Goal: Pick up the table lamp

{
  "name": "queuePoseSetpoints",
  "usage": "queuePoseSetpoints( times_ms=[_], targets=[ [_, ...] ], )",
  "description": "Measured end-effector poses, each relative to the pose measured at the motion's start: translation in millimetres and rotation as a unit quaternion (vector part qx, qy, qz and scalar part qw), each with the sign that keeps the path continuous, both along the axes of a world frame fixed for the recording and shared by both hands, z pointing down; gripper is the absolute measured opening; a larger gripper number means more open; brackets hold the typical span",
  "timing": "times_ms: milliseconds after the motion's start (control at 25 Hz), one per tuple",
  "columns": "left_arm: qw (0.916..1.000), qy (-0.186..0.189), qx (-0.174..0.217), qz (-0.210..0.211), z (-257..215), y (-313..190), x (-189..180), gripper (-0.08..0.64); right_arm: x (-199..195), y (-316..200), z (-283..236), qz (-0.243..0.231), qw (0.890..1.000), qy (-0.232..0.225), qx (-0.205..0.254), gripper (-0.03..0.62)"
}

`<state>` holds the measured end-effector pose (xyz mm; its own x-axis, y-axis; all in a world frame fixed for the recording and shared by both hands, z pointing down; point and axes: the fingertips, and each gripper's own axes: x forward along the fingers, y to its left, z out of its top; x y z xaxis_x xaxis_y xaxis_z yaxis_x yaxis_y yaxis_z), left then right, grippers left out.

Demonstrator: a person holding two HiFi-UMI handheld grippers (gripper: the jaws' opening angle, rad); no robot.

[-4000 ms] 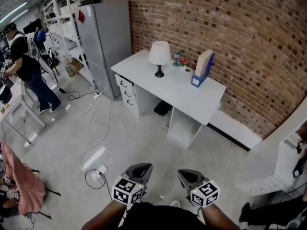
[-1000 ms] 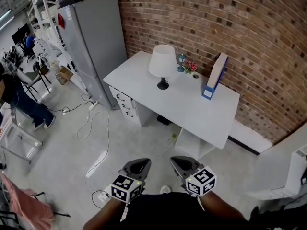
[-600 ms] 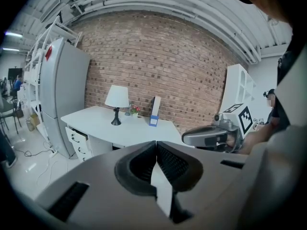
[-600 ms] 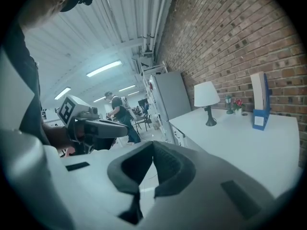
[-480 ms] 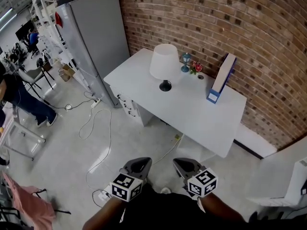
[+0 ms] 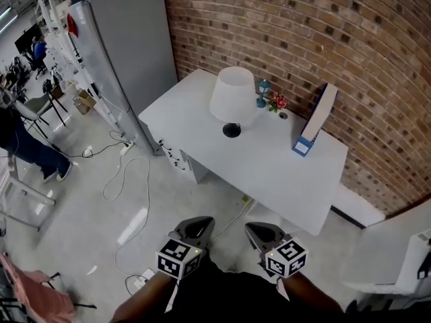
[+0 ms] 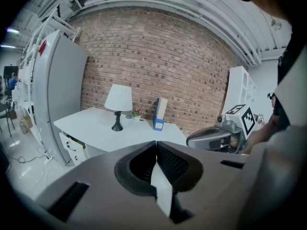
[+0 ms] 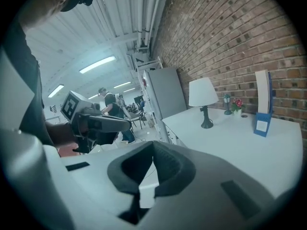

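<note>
head view: table lamp (image 6: 233, 99) stands near the back edge of the white desk (image 6: 269, 173), toward its left end. left gripper (image 6: 195, 227) and right gripper (image 6: 261, 233) are both well short of it.
left gripper view: jaws clamped together, nothing in them. Gotta open up before reaching the thin stem (image 7: 117, 119).
right gripper view: same deal, pinched closed and empty. I'd grab the stem, not the shade (image 8: 202, 91).

Table lamp (image 7: 118, 102) on white desk (image 7: 93, 127)

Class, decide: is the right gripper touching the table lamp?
Apart. The head view shows the right gripper held over the floor, well short of the desk where the table lamp stands.
</note>
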<state>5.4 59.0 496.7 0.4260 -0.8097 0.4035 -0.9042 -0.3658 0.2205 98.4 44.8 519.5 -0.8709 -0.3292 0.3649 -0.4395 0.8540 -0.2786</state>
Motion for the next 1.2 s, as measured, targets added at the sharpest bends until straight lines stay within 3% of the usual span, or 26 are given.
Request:
queuePoseSetpoints(
  times_ms=[800,1200],
  targets=[
    [0.9966,0.016,0.033,0.073,-19.5,-170.4,-151.7,0.005,-140.2,-152.3,-21.7,0.083,0.996,0.029,0.024,0.005],
    [0.9935,0.026,0.022,0.109,-8.5,-215.6,-183.8,0.005,-167.6,-191.6,-9.1,0.127,0.991,0.035,0.011,0.005]
  ],
)
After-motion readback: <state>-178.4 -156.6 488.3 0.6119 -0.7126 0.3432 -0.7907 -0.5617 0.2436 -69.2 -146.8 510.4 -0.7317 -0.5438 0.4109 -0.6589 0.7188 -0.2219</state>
